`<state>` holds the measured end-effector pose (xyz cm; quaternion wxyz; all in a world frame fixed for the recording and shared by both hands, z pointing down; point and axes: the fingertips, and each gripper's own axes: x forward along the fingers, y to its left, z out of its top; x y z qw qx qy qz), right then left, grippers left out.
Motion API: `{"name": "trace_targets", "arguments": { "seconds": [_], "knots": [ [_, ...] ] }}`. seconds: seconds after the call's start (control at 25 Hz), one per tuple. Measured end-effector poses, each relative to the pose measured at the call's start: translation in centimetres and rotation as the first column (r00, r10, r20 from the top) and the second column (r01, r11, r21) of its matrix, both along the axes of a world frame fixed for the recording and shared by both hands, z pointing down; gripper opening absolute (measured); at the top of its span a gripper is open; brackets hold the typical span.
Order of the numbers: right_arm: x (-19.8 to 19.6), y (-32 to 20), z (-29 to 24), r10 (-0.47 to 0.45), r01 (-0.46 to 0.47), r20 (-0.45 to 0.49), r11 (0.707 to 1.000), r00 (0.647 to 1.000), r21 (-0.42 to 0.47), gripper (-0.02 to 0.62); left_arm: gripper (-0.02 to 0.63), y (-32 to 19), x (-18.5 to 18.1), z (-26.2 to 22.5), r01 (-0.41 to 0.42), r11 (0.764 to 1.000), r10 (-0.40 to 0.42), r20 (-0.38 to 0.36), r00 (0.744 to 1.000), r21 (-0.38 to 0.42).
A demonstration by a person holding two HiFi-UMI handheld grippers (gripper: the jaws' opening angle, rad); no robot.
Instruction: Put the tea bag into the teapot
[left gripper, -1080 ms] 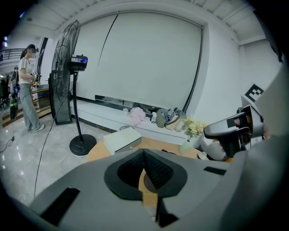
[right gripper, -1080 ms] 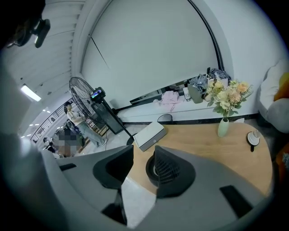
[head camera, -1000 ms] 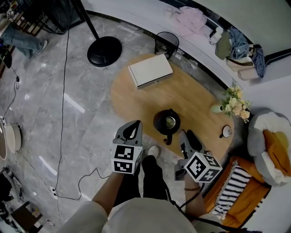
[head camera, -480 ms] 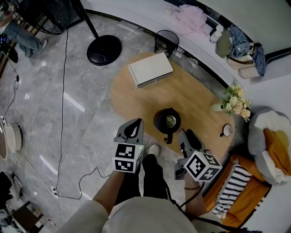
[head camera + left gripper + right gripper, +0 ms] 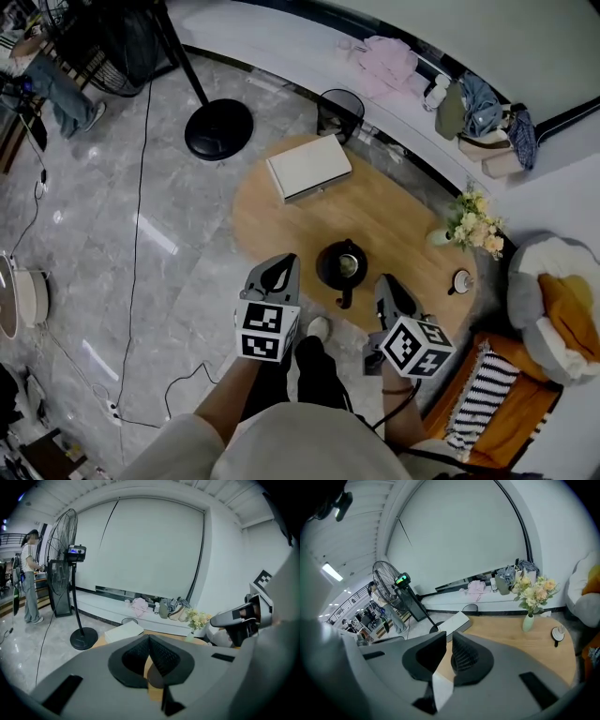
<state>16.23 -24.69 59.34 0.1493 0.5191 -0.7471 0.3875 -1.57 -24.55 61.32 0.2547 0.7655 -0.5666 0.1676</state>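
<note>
The black teapot (image 5: 342, 266) stands lidless on the oval wooden table (image 5: 398, 214), near its front edge, handle toward me. My right gripper (image 5: 389, 287) hovers at the table's edge, right of the teapot. Its jaws have just been closing. In the right gripper view they (image 5: 448, 645) pinch a white tea bag (image 5: 441, 688), which hangs low between the pads. My left gripper (image 5: 276, 273) is held left of the teapot, off the table. Its tips (image 5: 149, 637) meet with nothing between them.
A white box (image 5: 308, 166) lies at the table's far left. A vase of flowers (image 5: 466, 225) and a small cup on a saucer (image 5: 460, 280) stand at its right end. Behind are a black bin (image 5: 339, 111) and a fan's round base (image 5: 218, 128). Cushioned seats (image 5: 551, 309) flank the right.
The right gripper's jaws have come together from wide open. The left gripper has lifted slightly. The teapot has not moved.
</note>
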Motion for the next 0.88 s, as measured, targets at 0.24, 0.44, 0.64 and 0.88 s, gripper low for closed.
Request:
{"name": "trace_targets", "arguments": {
  "seconds": [0.24, 0.44, 0.64, 0.88],
  "knots": [
    [1.0, -0.7, -3.5, 0.027, -0.026, -0.007, 0.996, 1.0, 0.087, 0.043, 0.017, -1.2, 0.4, -4.1, -0.005, 0.996, 0.005, -0.006, 1.0, 0.087],
    [2.5, -1.5, -7.6, 0.073, -0.067, -0.029, 0.98, 0.997, 0.188, 0.04, 0.017, -2.2, 1.2, -8.4, -0.007, 0.985, 0.011, -0.019, 1.0, 0.174],
    [4.1, -2.8, -12.8, 0.115, -0.091, -0.055, 0.943, 0.992, 0.32, 0.04, 0.017, -4.0, 2.1, -13.7, -0.028, 0.958, 0.033, -0.016, 0.999, 0.286],
    [5.6, -4.2, -16.9, 0.149, -0.103, -0.076, 0.9, 0.986, 0.424, 0.04, 0.017, -5.7, 2.6, -18.0, -0.022, 0.931, 0.034, -0.027, 0.999, 0.365]
  ]
}}
